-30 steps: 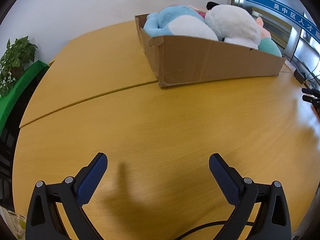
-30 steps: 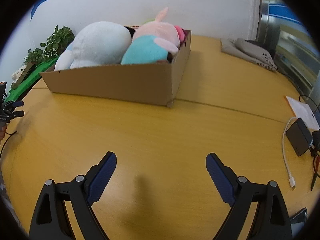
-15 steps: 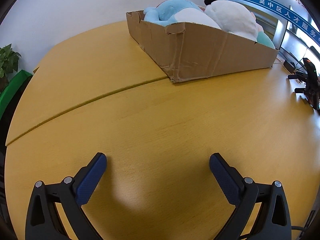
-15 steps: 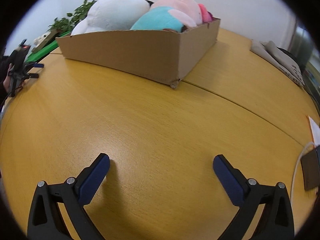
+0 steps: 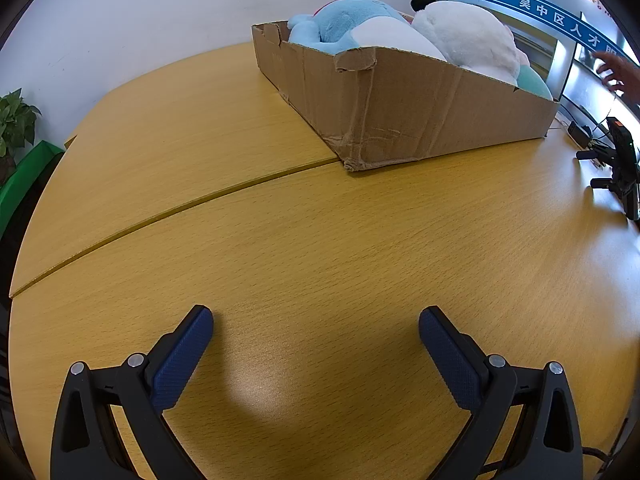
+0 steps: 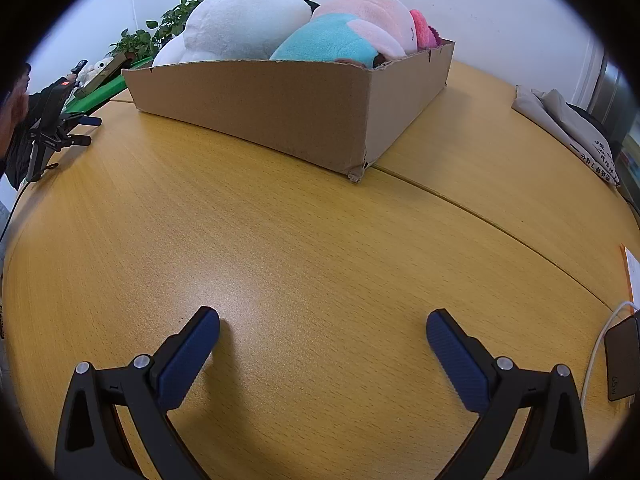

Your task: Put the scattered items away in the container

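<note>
Soft, light, springy plush toys, all lying in 1 cardboard box near the far side of the desk; nothing loose visible on the bare wood between box and either hand-held gripper.

Counted across both views: 1 blue-and-white toy, 1 white toy with a black tip, 1 teal toy, 1 pink toy with a darker pink part beside it. So at least 4, possibly 5; hard to tell whether teal and pink belong to 1 body.

Handling, as a judgement: no breakage risk, little weight, fabric grippy rather than slippery. Best taken at a bulging body or a thick limb, squeezed deep so the filling bunches between the pads; thin ears likely to slip or stretch. Piled above the rim, so a push down rather than a lift may be needed to settle them. Box itself thin, creased at the near corner, liable to slide if shoved.

Left hand-held gripper: spread wide, nothing between the fingers, angled down at bare desk. Right hand-held gripper: just been opening, now as wide as it goes, holding nothing.

Elsewhere: 1 charger with white cable, 1 folded cloth, 1 potted plant.
</note>
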### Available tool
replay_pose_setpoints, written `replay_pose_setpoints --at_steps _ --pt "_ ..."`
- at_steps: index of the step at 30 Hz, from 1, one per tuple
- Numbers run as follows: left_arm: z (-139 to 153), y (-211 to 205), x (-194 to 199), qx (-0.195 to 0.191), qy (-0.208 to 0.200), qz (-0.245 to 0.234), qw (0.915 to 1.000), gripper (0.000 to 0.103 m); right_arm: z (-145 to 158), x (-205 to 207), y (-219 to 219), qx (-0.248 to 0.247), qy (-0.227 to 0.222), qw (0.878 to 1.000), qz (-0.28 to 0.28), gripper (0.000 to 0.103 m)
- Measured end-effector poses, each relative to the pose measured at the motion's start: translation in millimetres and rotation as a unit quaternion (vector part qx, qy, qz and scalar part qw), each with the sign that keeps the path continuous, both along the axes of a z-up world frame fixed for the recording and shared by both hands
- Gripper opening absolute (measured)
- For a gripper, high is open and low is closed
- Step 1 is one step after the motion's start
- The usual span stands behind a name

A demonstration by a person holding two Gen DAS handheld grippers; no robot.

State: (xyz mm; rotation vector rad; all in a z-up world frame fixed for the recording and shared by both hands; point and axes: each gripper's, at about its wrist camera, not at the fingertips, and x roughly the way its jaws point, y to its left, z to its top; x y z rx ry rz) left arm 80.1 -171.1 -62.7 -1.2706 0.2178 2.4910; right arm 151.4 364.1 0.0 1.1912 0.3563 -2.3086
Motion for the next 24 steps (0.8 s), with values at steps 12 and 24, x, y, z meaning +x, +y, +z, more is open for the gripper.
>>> replay_pose_setpoints --at_steps 12,24 --pt "-0.3 -3.4 0.5 0.0 0.001 0.0 1.0 0.103 0.6 -2.7 0.0 0.0 0.0 1.0 0.0 0.103" --pt "3.9 -0.5 2.3 0.0 0.0 0.001 1.0 0.103 -0.9 -3.1 -2.0 0.001 0.001 1.0 0.0 0.103"
